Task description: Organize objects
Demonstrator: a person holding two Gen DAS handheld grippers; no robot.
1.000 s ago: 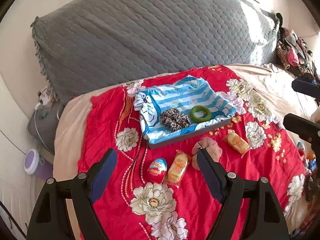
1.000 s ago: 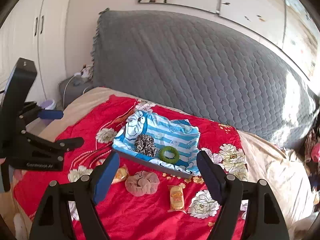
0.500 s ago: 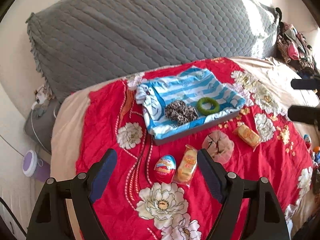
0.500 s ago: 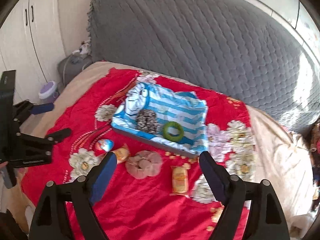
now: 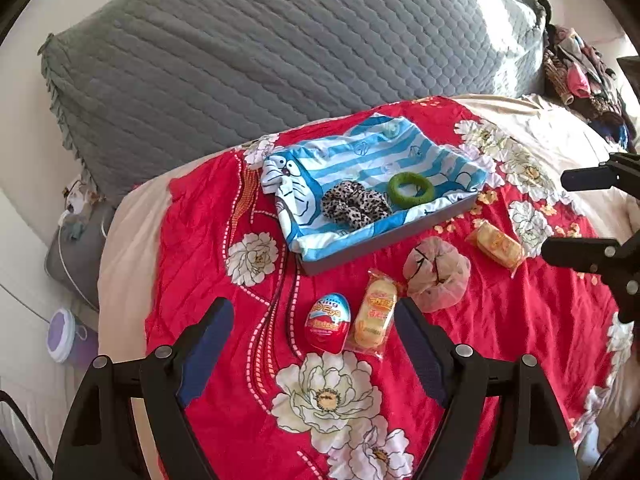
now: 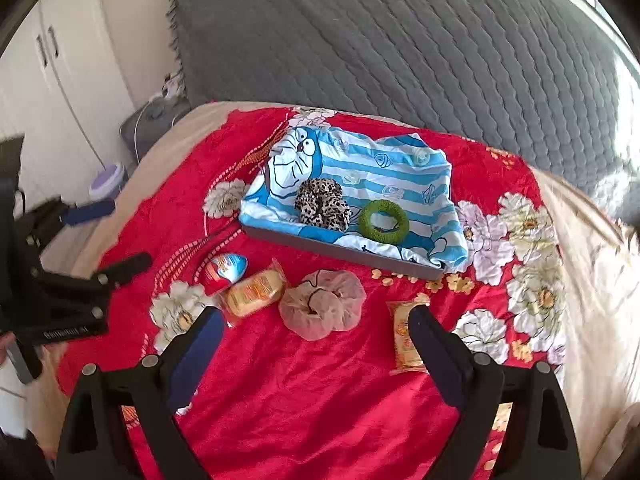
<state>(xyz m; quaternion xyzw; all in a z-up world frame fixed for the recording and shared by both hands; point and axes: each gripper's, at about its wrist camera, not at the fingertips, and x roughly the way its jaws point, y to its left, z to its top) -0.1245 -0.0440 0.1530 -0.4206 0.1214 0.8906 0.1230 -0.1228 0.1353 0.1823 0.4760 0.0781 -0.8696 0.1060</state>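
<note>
- Left gripper [image 5: 314, 322]: fingers apart, nothing gripped; hangs over egg [image 5: 328, 323] & snack pack [image 5: 373, 316].
- Right gripper [image 6: 316, 332]: fingers opening, nothing between; 2nd snack pack [image 6: 403, 336] just beside right finger.
- Tray [image 6: 344, 249], far centre of red blanket [image 6: 304, 392]: leopard scrunchie [image 6: 322, 208], green ring [image 6: 383, 222] inside.
- Pink scrunchie [image 6: 322, 305] on blanket, near side of tray.

Ahead of the grippers, a grey quilted headboard [image 5: 280, 52] leans on a pale wall; sunlight brightens its right end. Left stand white wardrobe doors [image 6: 60, 64] and a grey bedside stool [image 5: 74, 252]
</note>
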